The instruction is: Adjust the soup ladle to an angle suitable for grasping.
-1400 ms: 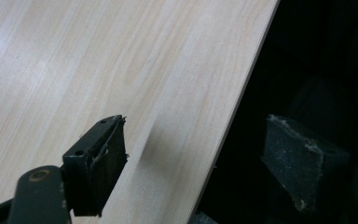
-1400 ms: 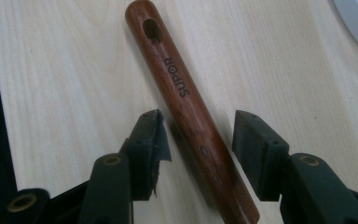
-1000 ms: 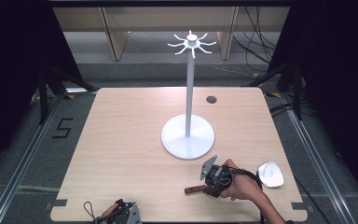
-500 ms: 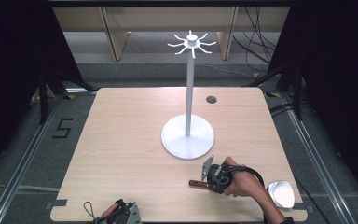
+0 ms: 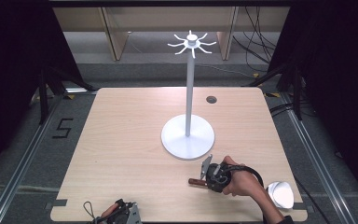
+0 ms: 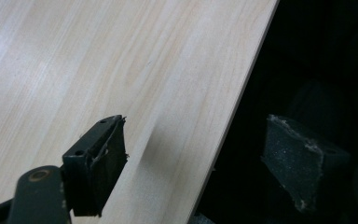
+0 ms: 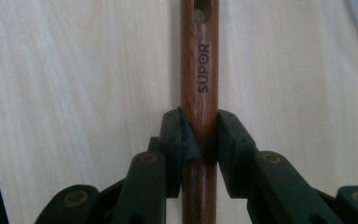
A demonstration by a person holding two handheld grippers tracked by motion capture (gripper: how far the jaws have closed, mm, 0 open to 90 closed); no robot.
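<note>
My right gripper clamps the wooden handle, whose long axis runs straight ahead between its jaws, while my left gripper gapes empty at the table edge.

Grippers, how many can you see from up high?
2. The right gripper is near the table's front right, clamped on a wooden handle just before the white stand. The left gripper sits at the front edge, partly cut off.

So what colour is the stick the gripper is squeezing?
Reddish-brown wood, with dark letters on it. The handle shows best in the right gripper view.
</note>
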